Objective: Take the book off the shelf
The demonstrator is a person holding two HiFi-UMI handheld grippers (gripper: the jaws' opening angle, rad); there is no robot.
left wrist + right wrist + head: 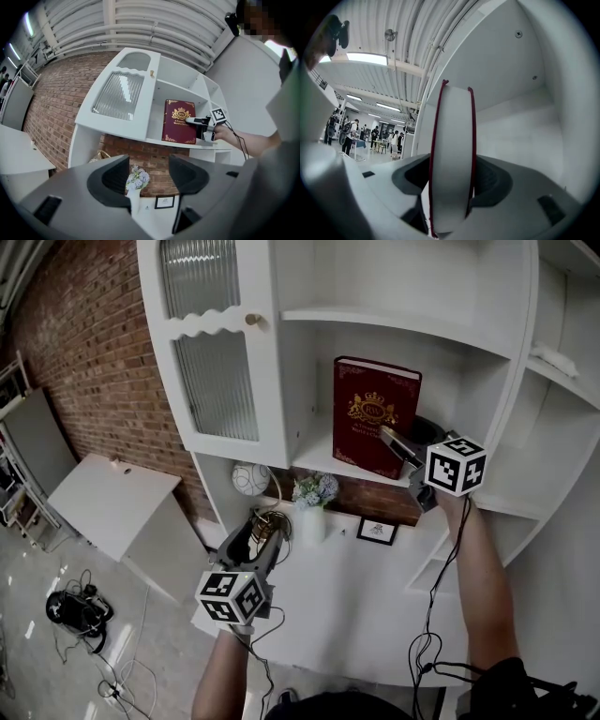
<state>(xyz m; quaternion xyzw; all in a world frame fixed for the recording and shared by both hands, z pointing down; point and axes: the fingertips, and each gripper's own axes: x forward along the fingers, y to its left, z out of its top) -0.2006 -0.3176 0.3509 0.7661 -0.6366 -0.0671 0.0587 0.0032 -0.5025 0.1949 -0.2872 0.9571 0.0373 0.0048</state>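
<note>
A dark red book (375, 413) with gold print stands upright on a white shelf (319, 460) of an open cabinet. My right gripper (401, 451) reaches in at the book's right edge. In the right gripper view the book's white page edge (452, 159) fills the gap between the jaws, and both red covers lie against the pads, so the gripper (451, 180) is shut on it. My left gripper (258, 535) hangs low over the white desk, open and holding nothing. The left gripper view shows the book (178, 119) and the right gripper (197, 123) from below.
The cabinet's ribbed-glass door (216, 381) stands open at the book's left. Under the shelf, on the white desk (337, 606), are a vase of flowers (314, 498), a pale ball (250, 479), a wire basket (272, 521) and a small framed picture (377, 532). A brick wall (84, 352) runs along the left.
</note>
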